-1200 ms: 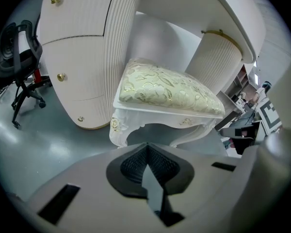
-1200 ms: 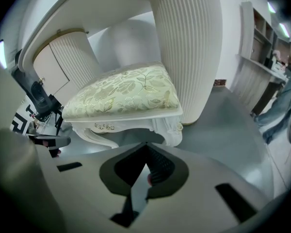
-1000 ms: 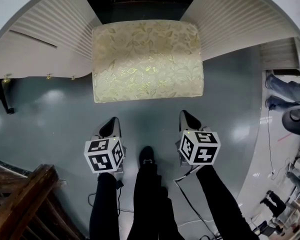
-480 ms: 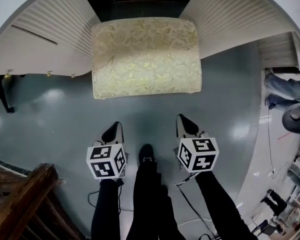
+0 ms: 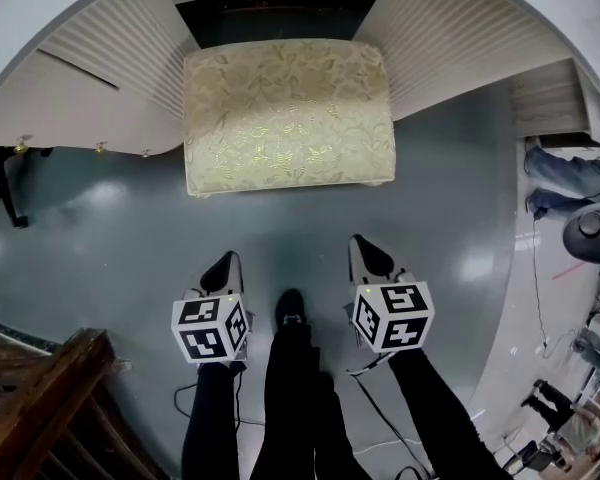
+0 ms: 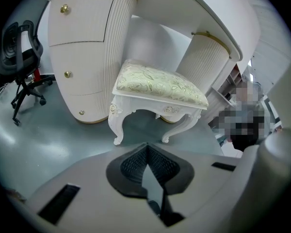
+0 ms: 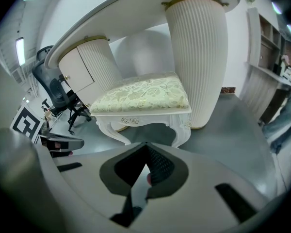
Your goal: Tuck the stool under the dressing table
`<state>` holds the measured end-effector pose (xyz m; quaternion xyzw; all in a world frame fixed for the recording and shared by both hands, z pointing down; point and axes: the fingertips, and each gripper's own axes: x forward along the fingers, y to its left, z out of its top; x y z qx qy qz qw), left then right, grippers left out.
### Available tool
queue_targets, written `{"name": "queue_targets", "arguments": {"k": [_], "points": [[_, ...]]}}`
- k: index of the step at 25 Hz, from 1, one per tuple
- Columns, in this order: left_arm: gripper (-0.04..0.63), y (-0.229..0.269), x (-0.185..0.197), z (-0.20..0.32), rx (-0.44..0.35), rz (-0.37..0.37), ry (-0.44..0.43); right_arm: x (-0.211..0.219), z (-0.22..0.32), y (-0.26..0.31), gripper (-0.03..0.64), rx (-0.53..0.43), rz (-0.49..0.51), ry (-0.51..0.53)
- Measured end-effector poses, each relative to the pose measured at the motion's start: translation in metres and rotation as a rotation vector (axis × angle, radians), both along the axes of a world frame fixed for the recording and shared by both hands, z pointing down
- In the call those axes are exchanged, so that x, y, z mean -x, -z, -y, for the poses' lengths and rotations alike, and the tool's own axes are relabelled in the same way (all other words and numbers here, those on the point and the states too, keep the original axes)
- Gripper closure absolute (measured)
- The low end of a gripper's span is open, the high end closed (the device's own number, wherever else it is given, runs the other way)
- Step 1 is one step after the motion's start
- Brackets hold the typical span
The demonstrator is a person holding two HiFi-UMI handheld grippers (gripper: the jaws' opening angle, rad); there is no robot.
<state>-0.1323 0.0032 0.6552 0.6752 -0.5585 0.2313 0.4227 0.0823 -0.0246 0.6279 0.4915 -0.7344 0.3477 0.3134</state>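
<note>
The white stool (image 5: 288,116) with a gold floral cushion stands between the two ribbed pedestals of the white dressing table (image 5: 100,78), its back part under the tabletop. My left gripper (image 5: 223,265) and right gripper (image 5: 364,249) hover side by side over the grey floor, a short way in front of the stool and not touching it. Both are shut with nothing in them. In the left gripper view the stool (image 6: 157,84) and its curved legs show beyond the closed left gripper (image 6: 146,149). From the right gripper (image 7: 145,149) the stool (image 7: 143,93) sits beside a pedestal (image 7: 199,57).
A black office chair (image 6: 17,57) stands left of the table. Dark wooden furniture (image 5: 40,398) is at the lower left. My own legs (image 5: 295,388) and cables (image 5: 380,408) are below the grippers. Another person's legs (image 5: 570,183) are at the right.
Both grippers have drawn back from the stool toward me, widening the gap to its front edge. The stool stays where it was between the pedestals.
</note>
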Motion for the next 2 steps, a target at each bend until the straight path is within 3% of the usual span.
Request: {"name": "queue_targets", "arguments": {"k": [2], "points": [[0.588,0.0037,0.0025,-0.0007,-0.004,0.002,0.002,-0.0006,-0.0025,0.0023,0.612,0.0,-0.001,0.0]]}}
